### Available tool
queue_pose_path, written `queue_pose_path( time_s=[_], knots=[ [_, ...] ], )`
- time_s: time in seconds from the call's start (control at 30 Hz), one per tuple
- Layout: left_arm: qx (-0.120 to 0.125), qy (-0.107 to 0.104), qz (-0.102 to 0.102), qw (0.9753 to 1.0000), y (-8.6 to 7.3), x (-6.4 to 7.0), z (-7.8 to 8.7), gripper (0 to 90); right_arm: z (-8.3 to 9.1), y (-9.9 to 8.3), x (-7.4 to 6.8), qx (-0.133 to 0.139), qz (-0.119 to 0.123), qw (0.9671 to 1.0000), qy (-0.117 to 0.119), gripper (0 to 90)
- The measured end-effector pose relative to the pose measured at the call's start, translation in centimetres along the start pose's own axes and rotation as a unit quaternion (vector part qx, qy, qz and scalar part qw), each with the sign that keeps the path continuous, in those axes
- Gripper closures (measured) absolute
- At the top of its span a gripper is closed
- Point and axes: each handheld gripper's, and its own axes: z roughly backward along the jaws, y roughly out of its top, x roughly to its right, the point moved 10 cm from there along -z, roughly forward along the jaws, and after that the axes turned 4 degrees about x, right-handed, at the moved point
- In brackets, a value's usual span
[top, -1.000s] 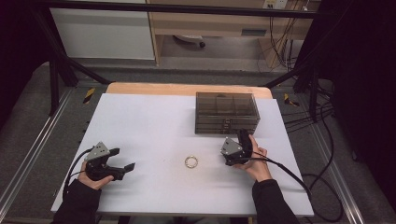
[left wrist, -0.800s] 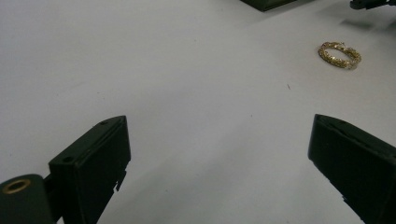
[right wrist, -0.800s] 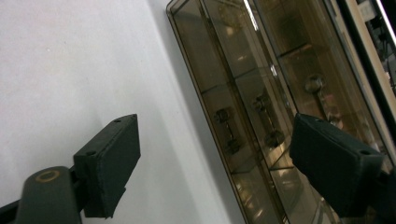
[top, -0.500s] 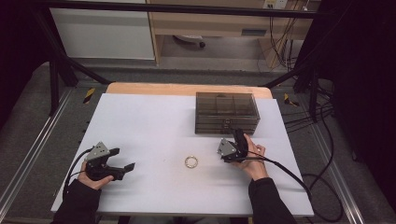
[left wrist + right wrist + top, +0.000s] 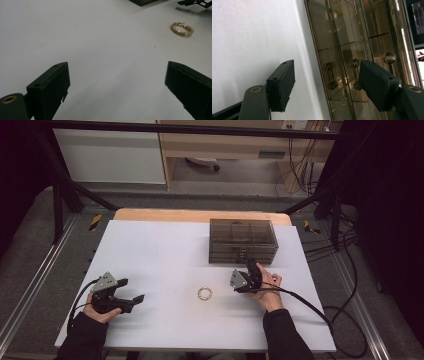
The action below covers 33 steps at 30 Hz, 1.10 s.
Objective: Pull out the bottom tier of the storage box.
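Note:
A smoky clear drawer box [image 5: 242, 238] stands at the back right of the white table [image 5: 165, 255]. A gold ring [image 5: 204, 293] lies flat on the table in front of it. My right gripper [image 5: 250, 265] is held just before the box's front, turned on its side. In the right gripper view it [image 5: 327, 71] stands open and empty, facing the drawer fronts [image 5: 342, 37] and their small knobs [image 5: 354, 62]. My left gripper [image 5: 132, 290] rests low at the front left, open and empty [image 5: 117, 82]. From it the ring [image 5: 182, 28] lies ahead to the right.
The table's wooden back edge [image 5: 200, 215] lies behind the box. A black cable [image 5: 310, 305] trails from the right gripper off the table's right side. Metal rails [image 5: 30, 290] run beside the table. The right gripper's tip [image 5: 196, 2] appears beyond the ring.
The right gripper has moved slightly left and forward, closer to the box's front. The left gripper and the ring have stayed put.

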Motion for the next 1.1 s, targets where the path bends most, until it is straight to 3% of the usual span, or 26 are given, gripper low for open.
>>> queue_pose_path(
  time_s=[0.5,0.83,1.1],
  knots=[
    [0.000,0.001,-0.001,1.0000,0.0,0.0,0.0,5.9,-0.5,-0.3,0.1,-0.009,0.042,0.9987,-0.028,39.1],
    [-0.001,0.001,0.000,1.0000,0.0,0.0,0.0,6.0,-0.8,-0.1,-0.2,-0.004,0.039,0.9984,-0.041,42.9],
    [0.000,0.001,-0.001,1.0000,0.0,0.0,0.0,6.0,-1.4,0.0,-0.5,0.004,0.053,0.9974,-0.048,46.4]
  ],
)
